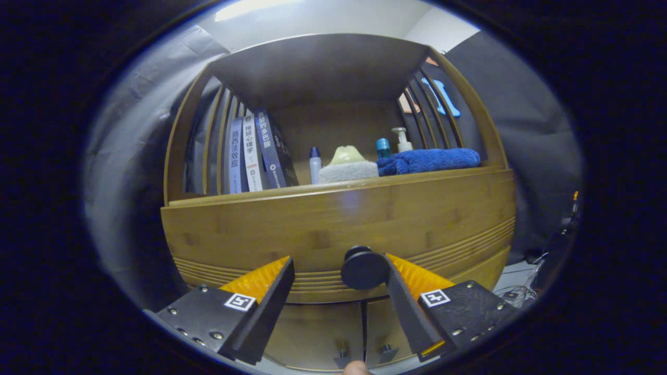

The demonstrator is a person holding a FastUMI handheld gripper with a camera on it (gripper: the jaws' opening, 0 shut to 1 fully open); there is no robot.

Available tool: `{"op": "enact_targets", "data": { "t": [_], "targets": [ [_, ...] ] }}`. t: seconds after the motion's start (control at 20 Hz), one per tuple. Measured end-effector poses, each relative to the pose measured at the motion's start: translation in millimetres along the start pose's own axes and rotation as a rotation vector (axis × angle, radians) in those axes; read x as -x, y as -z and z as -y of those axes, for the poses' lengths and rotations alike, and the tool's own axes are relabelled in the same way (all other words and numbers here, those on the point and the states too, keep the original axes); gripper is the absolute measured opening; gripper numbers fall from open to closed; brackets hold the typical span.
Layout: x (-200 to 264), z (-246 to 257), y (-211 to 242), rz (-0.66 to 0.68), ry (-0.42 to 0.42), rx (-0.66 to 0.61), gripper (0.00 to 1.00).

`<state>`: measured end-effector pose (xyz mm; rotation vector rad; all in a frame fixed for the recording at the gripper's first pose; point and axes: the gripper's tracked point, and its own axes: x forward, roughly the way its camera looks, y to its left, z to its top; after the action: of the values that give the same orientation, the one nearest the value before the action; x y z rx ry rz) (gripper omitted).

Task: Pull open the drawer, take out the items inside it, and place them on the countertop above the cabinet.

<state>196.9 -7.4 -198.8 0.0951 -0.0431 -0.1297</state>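
So the gripper (338, 278) is right up at the front of a bamboo cabinet (219, 234), fingers spread apart with a clear gap between them, not clamped on anything. The drawer (333, 229) looks fully shut, its face flush with the cabinet front, and its round black knob (363, 268) sits between the fingers, touching or nearly touching the inner face of the right finger (404, 307) and well clear of the left one (266, 307). Can't see anything that's inside the drawer. Just above it is the table surface with a shelf roof over it, and there's stuff on it: a few books (255, 156) leaning at the left, a small bottle (315, 165), a pale sponge-like block (348, 171), a pump bottle (402, 139) and a folded blue towel (430, 160) on the right. Below the drawer are two small doors (359, 333).
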Motion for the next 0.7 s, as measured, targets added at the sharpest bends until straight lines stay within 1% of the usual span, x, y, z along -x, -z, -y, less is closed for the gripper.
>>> {"op": "enact_targets", "data": {
  "t": [0.1, 0.2, 0.35, 0.5, 0.7],
  "targets": [
    [16.1, 1.4, -3.8, -0.032, 0.007, 0.003, 0.99],
    [31.0, 3.7, -16.7, -0.048, 0.024, 0.000, 0.99],
    [57.1, 9.6, -38.7, -0.058, 0.016, 0.040, 0.99],
    [90.6, 24.2, -55.5, -0.093, 0.035, 0.088, 0.99],
    [128.5, 25.4, -83.7, -0.100, -0.001, 0.102, 0.99]
  ]
}}
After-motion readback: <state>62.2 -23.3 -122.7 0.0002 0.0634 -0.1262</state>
